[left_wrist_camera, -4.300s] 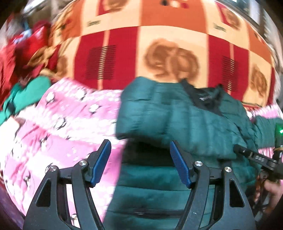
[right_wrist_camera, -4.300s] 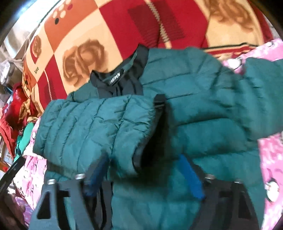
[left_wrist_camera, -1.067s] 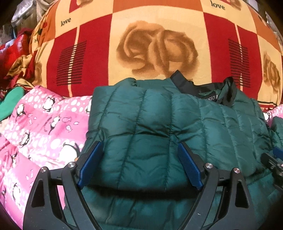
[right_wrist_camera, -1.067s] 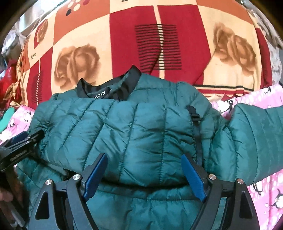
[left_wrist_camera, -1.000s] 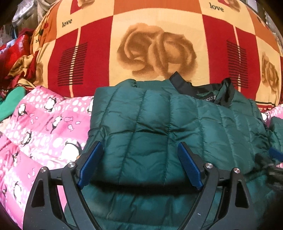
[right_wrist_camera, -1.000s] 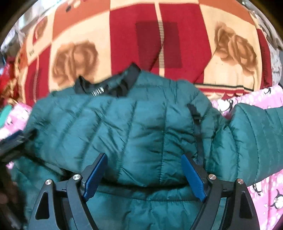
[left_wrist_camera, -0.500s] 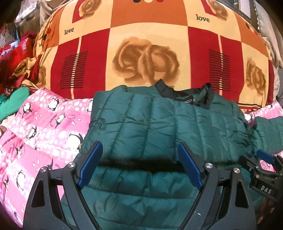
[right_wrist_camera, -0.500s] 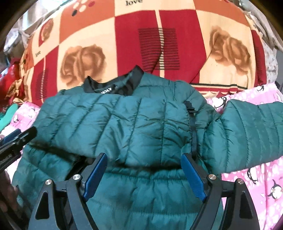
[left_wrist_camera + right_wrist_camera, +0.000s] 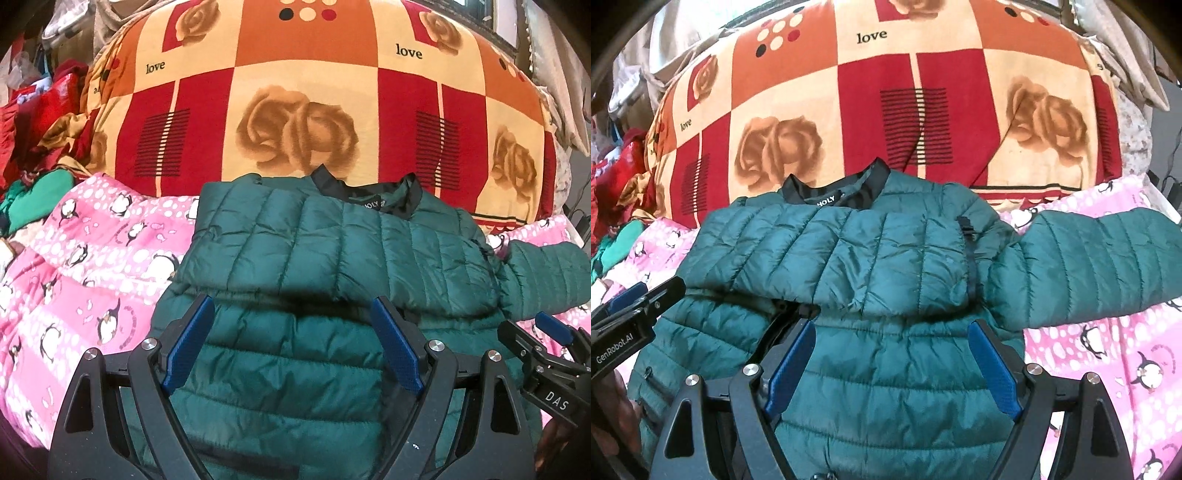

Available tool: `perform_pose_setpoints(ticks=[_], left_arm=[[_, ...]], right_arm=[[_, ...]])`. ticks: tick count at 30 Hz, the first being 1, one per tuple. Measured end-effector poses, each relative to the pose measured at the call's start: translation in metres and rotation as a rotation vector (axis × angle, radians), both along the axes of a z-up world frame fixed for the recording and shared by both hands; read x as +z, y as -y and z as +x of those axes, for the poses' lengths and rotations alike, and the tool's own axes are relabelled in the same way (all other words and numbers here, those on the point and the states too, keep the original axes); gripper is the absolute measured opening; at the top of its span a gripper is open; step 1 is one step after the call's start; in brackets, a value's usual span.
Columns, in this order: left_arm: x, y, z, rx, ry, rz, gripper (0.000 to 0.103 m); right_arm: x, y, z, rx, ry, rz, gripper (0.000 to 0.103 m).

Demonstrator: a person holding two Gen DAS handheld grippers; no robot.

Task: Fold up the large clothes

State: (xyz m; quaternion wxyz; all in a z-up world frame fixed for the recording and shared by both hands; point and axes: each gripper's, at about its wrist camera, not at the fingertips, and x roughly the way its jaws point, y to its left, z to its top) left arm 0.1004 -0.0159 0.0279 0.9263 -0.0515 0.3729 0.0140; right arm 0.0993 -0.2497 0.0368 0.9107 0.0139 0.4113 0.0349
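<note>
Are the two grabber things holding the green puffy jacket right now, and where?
No. Both the left gripper and the right gripper hang open above the green jacket, pinching nothing.

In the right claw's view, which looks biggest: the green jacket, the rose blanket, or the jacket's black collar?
1. Rose blanket and green jacket: about alike; the jacket lies nearer the camera, so unsure.
2. Black collar: clearly smallest.

green puffer jacket (image 9: 886,258) spread on pink penguin blanket (image 9: 1108,354), one sleeve folded across chest, other sleeve (image 9: 1089,266) out right; right tongs (image 9: 892,362) open above lower body, empty; left tongs (image 9: 635,299) at left edge
</note>
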Motion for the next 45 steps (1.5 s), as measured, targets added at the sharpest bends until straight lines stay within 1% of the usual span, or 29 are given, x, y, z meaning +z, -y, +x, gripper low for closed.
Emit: perform_pose_setpoints(ticks=[7,15,28,35,37,40,45], left_arm=[[0.007,0.008,-0.015,-0.011,0.014,0.007,0.087],[0.011,0.027,-0.026,-0.036,0.024,0.014,0.087],[0.010,0.059,-0.027,-0.071,0.016,0.026,0.087],[0.008,0.074,-0.024,-0.094,0.007,0.019,0.087],[0.006,0.078,-0.022,-0.105,-0.001,0.008,0.087],[0.004,0.082,-0.019,-0.128,-0.015,-0.030,0.087],[-0.004,0.084,-0.012,-0.149,-0.050,-0.128,0.087]], right_arm=[[0.006,0.012,-0.016,-0.020,0.010,0.007,0.083],[0.006,0.029,-0.029,-0.041,0.014,0.012,0.083],[0.002,0.056,-0.037,-0.073,0.011,0.022,0.083],[0.000,0.072,-0.038,-0.097,0.009,0.026,0.083],[-0.001,0.076,-0.037,-0.103,0.008,0.025,0.083],[-0.003,0.084,-0.035,-0.117,0.003,0.018,0.083],[-0.005,0.104,-0.030,-0.153,-0.002,0.003,0.083]])
